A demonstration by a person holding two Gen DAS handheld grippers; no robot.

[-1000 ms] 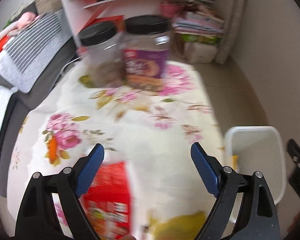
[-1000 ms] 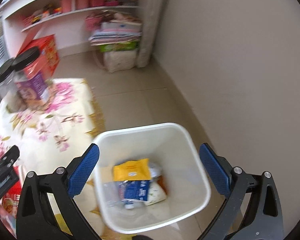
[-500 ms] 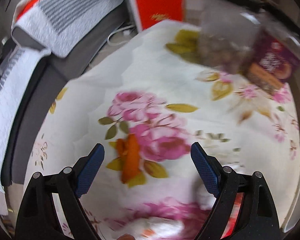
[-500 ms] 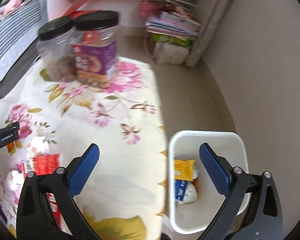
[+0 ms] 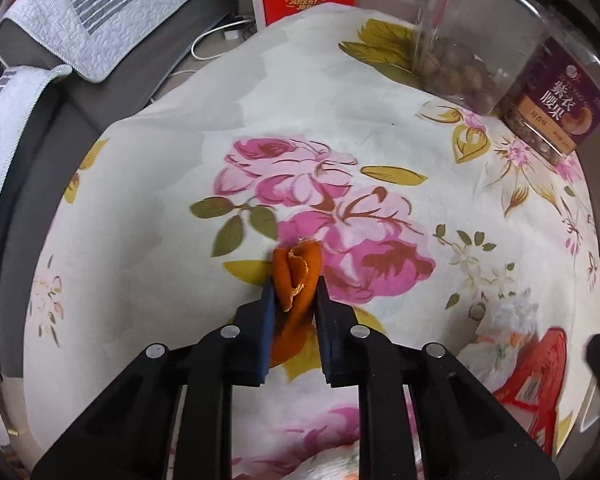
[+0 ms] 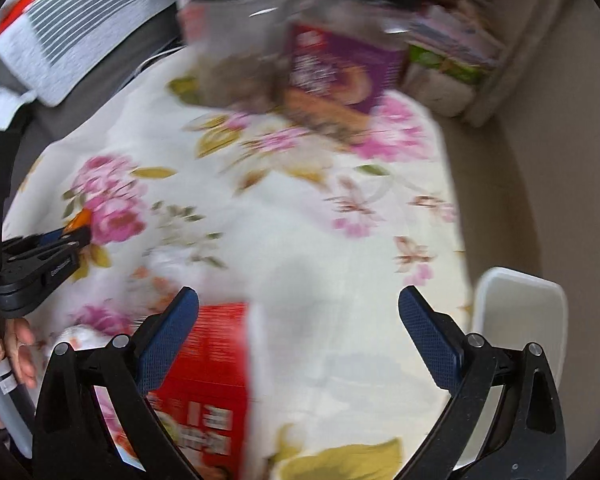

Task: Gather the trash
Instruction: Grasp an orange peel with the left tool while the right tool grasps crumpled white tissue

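The left gripper (image 5: 294,294) is closing its fingers on the orange peel (image 5: 296,276), which lies between them on the flowered worktop (image 5: 340,120). Best to let the grip seat firmly before lifting toward the bin (image 6: 516,308). The right gripper (image 6: 298,314) hovers, fingers apart, over the red packet (image 6: 212,360).

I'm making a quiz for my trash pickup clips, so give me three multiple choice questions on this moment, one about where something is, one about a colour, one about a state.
1. Where is the white bin?
A. Beside the table's edge
B. On the table
C. On the shelf

2. What colour is the peel?
A. Green
B. Orange
C. Blue

3. How do the right gripper jaws stand?
A. Clamped on a jar
C. Holding tissue
B. Wide apart, empty

Answers: 1 A, it stands below the floral tablecloth edge; 2 B, orange between the closing left gripper jaws; 3 B, nothing between them.
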